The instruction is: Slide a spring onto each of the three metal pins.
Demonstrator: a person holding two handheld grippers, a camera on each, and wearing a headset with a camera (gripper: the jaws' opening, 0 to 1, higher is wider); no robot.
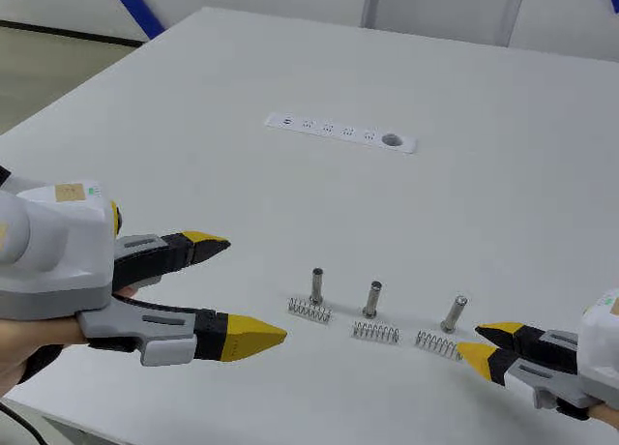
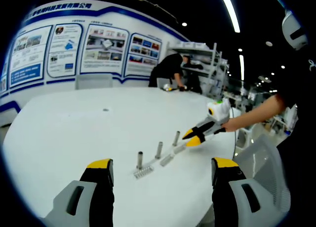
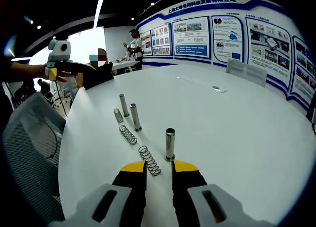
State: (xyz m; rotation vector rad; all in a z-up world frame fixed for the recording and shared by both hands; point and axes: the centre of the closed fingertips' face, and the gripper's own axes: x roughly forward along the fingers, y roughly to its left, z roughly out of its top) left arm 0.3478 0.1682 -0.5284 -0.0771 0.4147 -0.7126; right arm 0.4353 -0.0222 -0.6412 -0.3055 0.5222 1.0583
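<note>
Three pins stand upright in a row on the white table (image 1: 193,126). In the head view they are the left pin (image 1: 316,284), the middle pin (image 1: 372,298) and the right pin (image 1: 455,312). In front of each pin, near its foot, one spring lies flat on the table: the left spring (image 1: 309,311), the middle spring (image 1: 375,332) and the right spring (image 1: 437,343). All three springs lie beside the pins, none on them.

The left gripper (image 1: 244,288) hovers to the left of the row, apart from the left spring. Its jaws are spread wide and they hold nothing.

The right gripper (image 1: 480,340) is low over the table at the right end of the row. Its jaws stand close together, with only a narrow gap. Their yellow tips are just beside the right end of the right spring. In the right gripper view the near end of this spring lies at the gap between the two tips, but the jaws do not clamp it. Whether a tip touches the spring, I cannot tell. The right pin stands just beyond the tips.

Farther back on the table, well apart from the pins, lies a power strip (image 1: 340,133).
</note>
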